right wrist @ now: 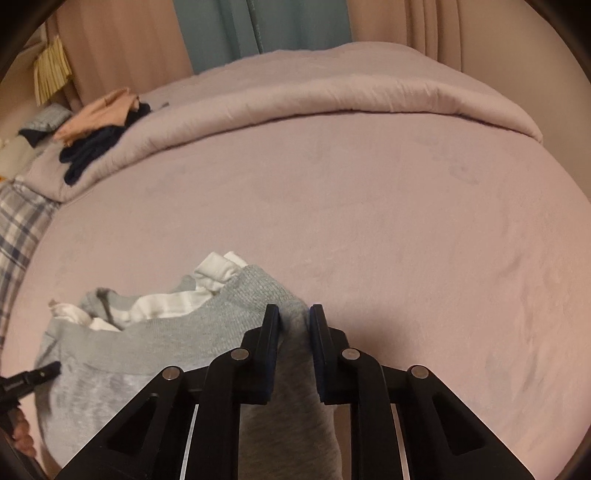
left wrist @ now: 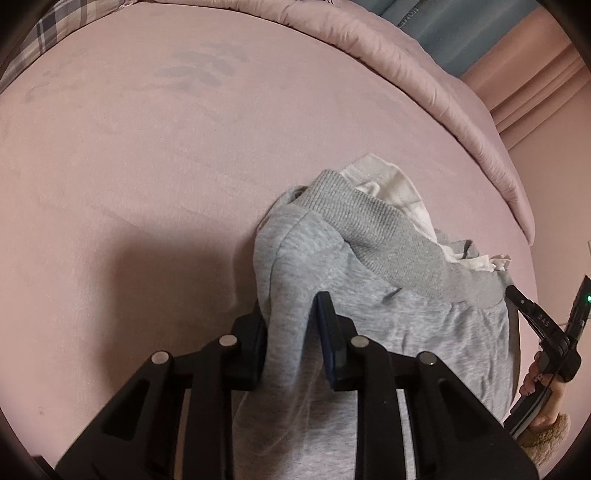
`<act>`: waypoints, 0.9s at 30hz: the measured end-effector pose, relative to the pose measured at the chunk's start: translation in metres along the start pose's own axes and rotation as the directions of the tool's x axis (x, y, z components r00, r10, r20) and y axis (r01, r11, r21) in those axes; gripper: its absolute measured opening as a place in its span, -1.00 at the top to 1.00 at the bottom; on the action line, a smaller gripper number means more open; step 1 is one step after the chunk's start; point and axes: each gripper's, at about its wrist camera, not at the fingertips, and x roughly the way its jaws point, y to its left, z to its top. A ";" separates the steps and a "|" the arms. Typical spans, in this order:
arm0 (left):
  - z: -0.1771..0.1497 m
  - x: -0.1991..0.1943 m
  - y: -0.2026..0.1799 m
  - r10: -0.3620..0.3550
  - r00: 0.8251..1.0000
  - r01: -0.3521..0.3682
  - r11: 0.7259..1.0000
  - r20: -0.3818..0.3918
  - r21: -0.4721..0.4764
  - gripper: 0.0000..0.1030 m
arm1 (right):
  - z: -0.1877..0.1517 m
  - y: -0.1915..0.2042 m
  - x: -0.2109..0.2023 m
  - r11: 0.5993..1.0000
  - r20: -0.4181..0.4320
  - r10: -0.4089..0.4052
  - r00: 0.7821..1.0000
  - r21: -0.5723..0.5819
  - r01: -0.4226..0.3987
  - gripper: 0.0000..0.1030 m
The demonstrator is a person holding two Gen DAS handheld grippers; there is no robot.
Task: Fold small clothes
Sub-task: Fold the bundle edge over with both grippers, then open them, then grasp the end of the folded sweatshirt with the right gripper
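Observation:
A small grey sweatshirt (left wrist: 406,317) with a ribbed hem and white lining (left wrist: 388,188) hangs bunched over the pink bed sheet (left wrist: 147,184). My left gripper (left wrist: 291,314) is shut on one edge of the grey fabric. My right gripper (right wrist: 293,325) is shut on the other edge of the same sweatshirt (right wrist: 129,369), by the ribbed hem. The right gripper also shows at the right edge of the left wrist view (left wrist: 532,314). The left gripper's tip shows at the left edge of the right wrist view (right wrist: 40,371).
A rolled pink duvet (right wrist: 332,96) lies along the far side of the bed. A pile of dark, peach and grey clothes (right wrist: 96,133) sits on its left end. A plaid pillow (right wrist: 18,221) is at the left. Curtains (right wrist: 258,26) hang behind.

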 end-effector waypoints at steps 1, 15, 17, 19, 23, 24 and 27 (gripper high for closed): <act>0.000 0.002 -0.001 0.009 1.000 -0.009 1.000 -0.006 0.015 0.46 | -0.001 0.002 0.008 1.000 -0.018 -0.020 1.000 -0.008 0.020 0.67; -0.005 -0.026 -0.016 0.050 0.998 -0.053 0.996 0.041 0.077 -0.21 | -0.014 -0.002 0.018 0.997 -0.069 -0.071 0.995 0.004 0.072 0.52; -0.010 -0.042 -0.017 0.035 0.996 -0.042 0.996 0.078 0.079 -0.44 | -0.016 -0.002 0.006 0.996 -0.060 -0.086 0.994 0.012 0.087 0.07; -0.017 -0.056 -0.019 0.037 0.994 -0.046 0.996 0.104 0.081 -0.56 | -0.018 -0.010 -0.012 0.997 -0.024 -0.056 0.998 0.058 0.058 -0.34; -0.038 -0.071 -0.021 0.041 0.992 -0.052 0.995 0.120 0.088 -0.67 | -0.036 -0.030 -0.054 0.983 0.044 0.029 0.999 0.180 -0.036 -0.53; -0.042 -0.072 -0.021 0.041 0.992 -0.052 0.995 0.121 0.088 -0.73 | -0.041 -0.033 -0.059 0.979 0.049 0.045 0.998 0.196 -0.054 -0.54; -0.060 -0.070 -0.027 0.041 0.992 -0.055 0.992 0.117 0.113 -0.77 | -0.065 -0.046 -0.075 0.964 0.061 0.122 0.991 0.232 -0.133 -0.56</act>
